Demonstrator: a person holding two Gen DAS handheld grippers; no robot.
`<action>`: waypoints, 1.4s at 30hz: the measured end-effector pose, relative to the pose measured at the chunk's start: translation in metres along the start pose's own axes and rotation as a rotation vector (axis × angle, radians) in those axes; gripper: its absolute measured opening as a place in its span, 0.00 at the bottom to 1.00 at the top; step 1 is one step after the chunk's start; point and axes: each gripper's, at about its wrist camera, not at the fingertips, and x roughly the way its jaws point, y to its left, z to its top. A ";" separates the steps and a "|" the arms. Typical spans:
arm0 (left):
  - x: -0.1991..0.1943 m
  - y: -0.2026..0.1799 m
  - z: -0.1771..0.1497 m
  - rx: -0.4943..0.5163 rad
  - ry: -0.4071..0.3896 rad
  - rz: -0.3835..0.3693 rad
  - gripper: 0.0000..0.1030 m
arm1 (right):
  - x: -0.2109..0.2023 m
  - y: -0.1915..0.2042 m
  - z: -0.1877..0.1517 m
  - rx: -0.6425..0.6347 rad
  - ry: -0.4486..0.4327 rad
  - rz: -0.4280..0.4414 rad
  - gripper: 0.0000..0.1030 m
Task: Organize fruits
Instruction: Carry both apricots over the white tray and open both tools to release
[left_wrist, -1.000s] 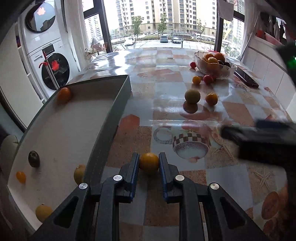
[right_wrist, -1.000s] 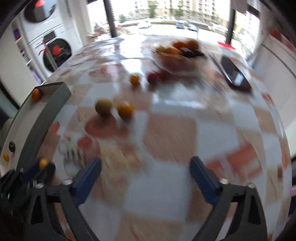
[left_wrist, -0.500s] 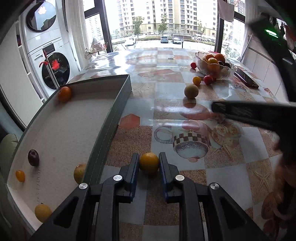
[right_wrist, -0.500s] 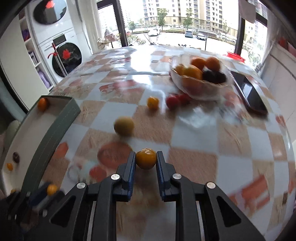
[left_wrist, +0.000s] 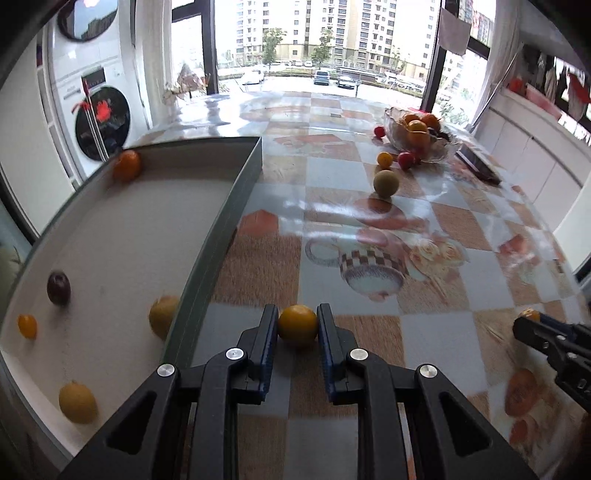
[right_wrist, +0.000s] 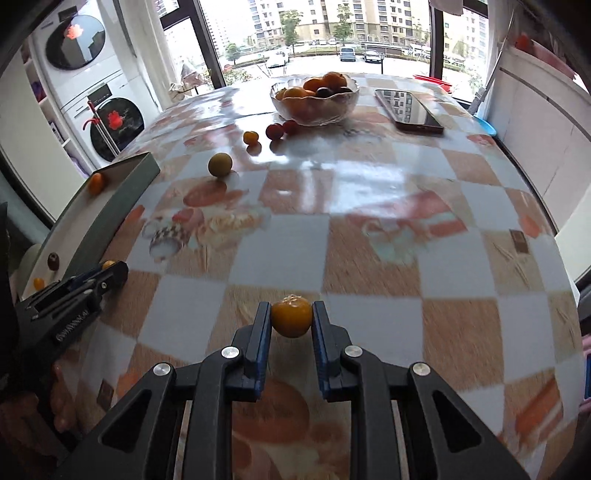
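My left gripper (left_wrist: 297, 325) is shut on a small yellow-orange fruit (left_wrist: 297, 324), just right of the grey tray (left_wrist: 236, 199). That tray holds several fruits: an orange one (left_wrist: 126, 165), a dark plum (left_wrist: 58, 287) and yellow ones (left_wrist: 77, 402). My right gripper (right_wrist: 291, 318) is shut on an orange fruit with a leafy cap (right_wrist: 291, 316), above the near part of the table. In the left wrist view the right gripper (left_wrist: 532, 325) shows at the right edge. A yellow-green fruit (right_wrist: 220, 165), a small orange one (right_wrist: 250, 136) and red ones (right_wrist: 274, 131) lie loose on the table.
A glass bowl (right_wrist: 314, 101) full of fruit stands at the far side, with a phone (right_wrist: 408, 109) lying to its right. The table carries a glossy checked cloth (right_wrist: 369, 221). Washing machines (right_wrist: 110, 122) stand beyond the tray at left.
My right gripper went from open to shut on the orange fruit beside the yellow-green one, then carried it back toward the near edge. The left gripper stayed put on its fruit.
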 end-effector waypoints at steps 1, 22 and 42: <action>-0.003 0.003 -0.002 -0.009 0.007 -0.025 0.22 | -0.002 -0.001 -0.002 0.000 0.000 0.000 0.23; -0.062 0.085 0.008 -0.129 -0.124 0.042 0.22 | -0.001 0.086 0.014 -0.139 0.026 0.100 0.23; -0.039 0.150 -0.001 -0.230 -0.054 0.195 1.00 | 0.032 0.237 0.078 -0.283 0.055 0.318 0.90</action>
